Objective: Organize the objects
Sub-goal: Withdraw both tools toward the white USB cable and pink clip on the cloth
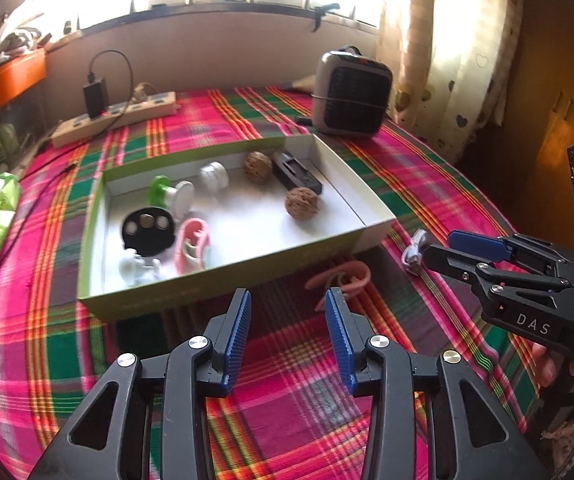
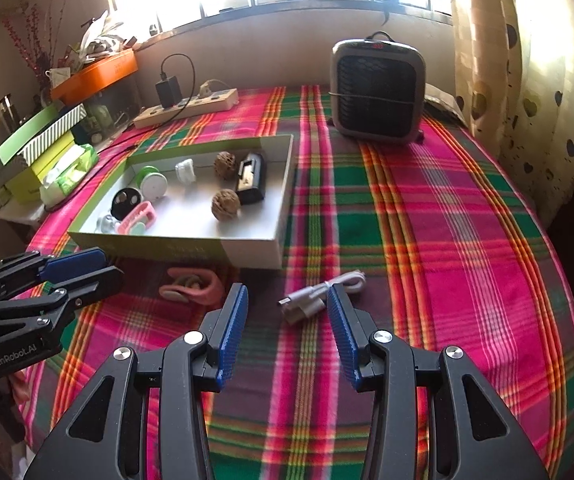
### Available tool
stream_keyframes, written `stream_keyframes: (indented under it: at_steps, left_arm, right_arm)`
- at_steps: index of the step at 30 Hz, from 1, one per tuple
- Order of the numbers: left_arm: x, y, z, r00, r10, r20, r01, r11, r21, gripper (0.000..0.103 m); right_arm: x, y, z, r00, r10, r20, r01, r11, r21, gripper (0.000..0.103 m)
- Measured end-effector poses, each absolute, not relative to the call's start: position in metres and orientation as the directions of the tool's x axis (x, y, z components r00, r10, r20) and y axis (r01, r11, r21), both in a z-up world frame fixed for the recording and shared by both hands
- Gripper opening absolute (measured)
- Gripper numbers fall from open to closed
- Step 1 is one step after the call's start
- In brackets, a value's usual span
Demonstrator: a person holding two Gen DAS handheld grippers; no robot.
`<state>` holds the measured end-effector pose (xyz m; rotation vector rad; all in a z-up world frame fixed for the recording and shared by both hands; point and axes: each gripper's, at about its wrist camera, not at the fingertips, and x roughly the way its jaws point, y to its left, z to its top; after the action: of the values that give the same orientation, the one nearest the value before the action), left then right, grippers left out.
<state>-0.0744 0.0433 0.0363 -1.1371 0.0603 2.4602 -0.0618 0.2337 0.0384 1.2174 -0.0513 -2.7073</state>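
Hovering over the plaid cloth [image 1: 287, 360], left gripper [image 1: 288, 312] points down at bare fabric just short of the box [image 1: 147, 300]; jaws parted, nothing between the blue pads.

Right gripper [image 2: 287, 308] likewise apart and empty. Its right pad sits just beside the coiled white cable [image 2: 319, 294], which lies on the cloth ahead of the fingers, not clamped. Whether pad and cable touch cannot be told.

Pink looped strap [image 2: 195, 286] lies on the cloth close against the near wall of the box, between the two grippers, outside the box.

Shallow green-sided box, white inside, holds: two walnuts [image 1: 302, 203], one nearer the back wall; a black oblong device [image 1: 295, 172] against the right rear; a white jar [image 1: 213, 175]; a green-and-white spool [image 1: 169, 196]; a black disc [image 1: 149, 228] with small round pieces; a pink clip-like item [image 1: 193, 244]; a small clear-white piece [image 1: 135, 268] in the near left corner.

Behind: grey heater [image 2: 377, 92], power strip [image 2: 191, 106] with charger plugged in.
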Motion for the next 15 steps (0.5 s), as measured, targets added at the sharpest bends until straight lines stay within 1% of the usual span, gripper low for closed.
stream_keyframes:
  at_steps: [3, 12, 15]
  left_arm:
    - [-0.075, 0.05, 0.032, -0.557, 0.368, -0.744, -0.413, -0.9, -0.137, 0.038]
    - [-0.079, 0.061, 0.021, -0.526, 0.369, -0.766, -0.431, -0.892, -0.134, 0.038]
    - [-0.081, 0.062, 0.019, -0.521, 0.366, -0.771, -0.431, -0.893, -0.133, 0.038]
  right_arm:
    - [-0.06, 0.239, 0.034, -0.647, -0.152, -0.747, 0.121, -0.988, 0.097, 0.043]
    - [-0.068, 0.241, 0.017, -0.62, -0.143, -0.772, 0.087, -0.99, 0.113, 0.051]
    - [-0.073, 0.24, 0.016, -0.622, -0.132, -0.772, 0.076, -0.991, 0.108, 0.052]
